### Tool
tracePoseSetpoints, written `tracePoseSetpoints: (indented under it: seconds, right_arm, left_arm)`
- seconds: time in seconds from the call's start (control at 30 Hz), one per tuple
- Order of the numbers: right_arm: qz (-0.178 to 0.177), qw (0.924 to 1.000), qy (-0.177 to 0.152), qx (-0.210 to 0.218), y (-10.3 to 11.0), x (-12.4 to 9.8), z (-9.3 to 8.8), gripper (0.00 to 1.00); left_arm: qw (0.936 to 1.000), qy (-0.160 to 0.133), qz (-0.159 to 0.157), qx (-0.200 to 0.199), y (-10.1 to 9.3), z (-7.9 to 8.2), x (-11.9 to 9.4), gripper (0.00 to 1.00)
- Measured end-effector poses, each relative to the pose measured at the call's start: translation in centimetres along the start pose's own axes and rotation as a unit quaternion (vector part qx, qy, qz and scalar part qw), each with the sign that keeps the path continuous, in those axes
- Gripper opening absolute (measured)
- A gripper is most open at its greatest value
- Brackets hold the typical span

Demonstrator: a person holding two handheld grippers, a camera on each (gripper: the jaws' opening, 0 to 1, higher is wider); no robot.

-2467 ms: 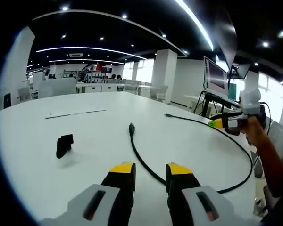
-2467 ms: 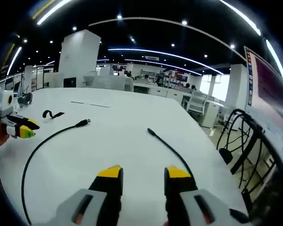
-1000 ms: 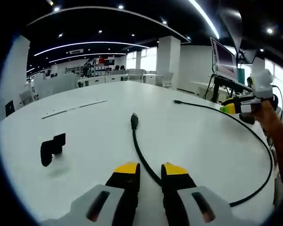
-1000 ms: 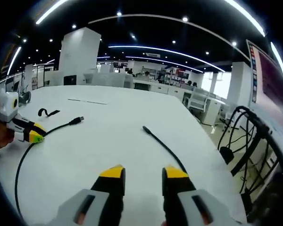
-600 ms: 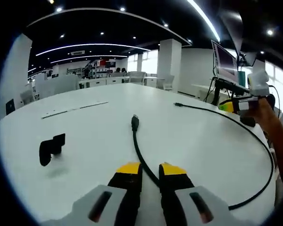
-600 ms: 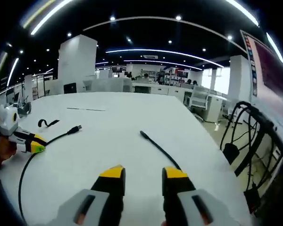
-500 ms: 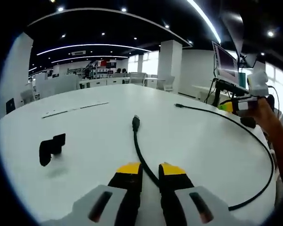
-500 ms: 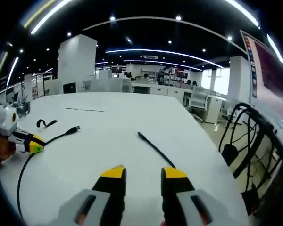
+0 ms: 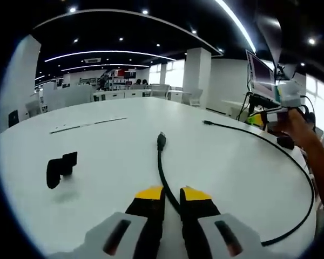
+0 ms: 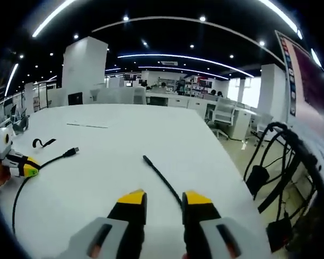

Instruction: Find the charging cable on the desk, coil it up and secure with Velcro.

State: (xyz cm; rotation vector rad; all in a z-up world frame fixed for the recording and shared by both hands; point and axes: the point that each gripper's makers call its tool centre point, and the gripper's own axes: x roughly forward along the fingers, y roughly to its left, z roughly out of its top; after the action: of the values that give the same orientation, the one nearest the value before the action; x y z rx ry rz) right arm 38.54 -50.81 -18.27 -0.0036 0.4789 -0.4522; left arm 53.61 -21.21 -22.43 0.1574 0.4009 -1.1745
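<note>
A black charging cable (image 9: 161,162) lies in a wide loop on the white desk (image 9: 108,178). Its plug (image 9: 161,141) points away from me, and the cord runs back into the narrow gap of my left gripper (image 9: 171,193), whose jaws stand almost closed around it without clearly pinching it. The cable's other end (image 10: 147,159) leads down between the wider-set jaws of my right gripper (image 10: 164,197), which is open. A black Velcro strap (image 9: 59,168) lies left of the cable. A hand holds the right gripper (image 9: 265,120) at the desk's right. The left gripper (image 10: 21,166) sits beside the cable (image 10: 48,162).
A thin strip (image 9: 86,124) lies far back on the desk. A monitor on a stand (image 9: 261,81) rises past the desk's right edge. Black hanging cords and a stand (image 10: 270,167) crowd the right side. Office desks and chairs fill the background.
The left gripper's jaws have narrowed around the cord, and the right gripper's jaws have narrowed a little. Both views have drawn nearer to the cable's ends.
</note>
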Motion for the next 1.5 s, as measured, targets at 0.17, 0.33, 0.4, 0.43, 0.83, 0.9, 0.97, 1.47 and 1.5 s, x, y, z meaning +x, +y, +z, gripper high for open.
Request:
tracePoseSetpoints:
  seconds: [0.17,0.33,0.4,0.43,0.83,0.9,0.97,1.47,1.5]
  right_arm:
    - [-0.002,1.0,0.004,0.001,-0.5,0.5,-0.2,0.27]
    - [0.007,0.9999,0.005,0.007,-0.7,1.1,-0.3,0.22]
    - [0.006,0.9999,0.011,0.002,-0.7,1.4,-0.6,0.22]
    - [0.006,0.9999,0.012,0.002,-0.7,1.4,-0.7,0.21]
    - [0.015,0.9994,0.03,-0.006,-1.0,2.9,-1.1,0.2]
    - [0.019,0.9992,0.035,-0.005,-1.0,3.2,-1.2,0.2]
    - [0.022,0.999,0.037,-0.004,-0.9,3.6,-1.3,0.2]
    - [0.034,0.9976,0.058,-0.019,0.3,4.7,-2.5,0.17]
    - [0.035,0.9975,0.058,-0.019,0.4,4.8,-2.6,0.17]
  left_arm:
    - [1.0,-0.001,0.001,-0.001,0.0,0.0,0.0,0.1]
    - [1.0,-0.003,0.0,-0.002,-0.1,0.0,0.1,0.1]
    - [1.0,-0.003,0.001,-0.002,-0.1,0.0,0.1,0.09]
    - [1.0,-0.004,0.001,-0.002,-0.1,0.0,0.1,0.09]
    - [1.0,-0.005,0.0,-0.003,-0.2,0.0,0.2,0.07]
    - [1.0,-0.005,0.0,-0.003,-0.2,0.0,0.2,0.07]
    - [1.0,-0.006,0.0,-0.001,-0.2,0.0,0.2,0.07]
    - [1.0,-0.009,-0.001,0.001,-0.3,0.1,0.3,0.06]
    - [1.0,-0.009,-0.001,0.001,-0.3,0.1,0.3,0.06]
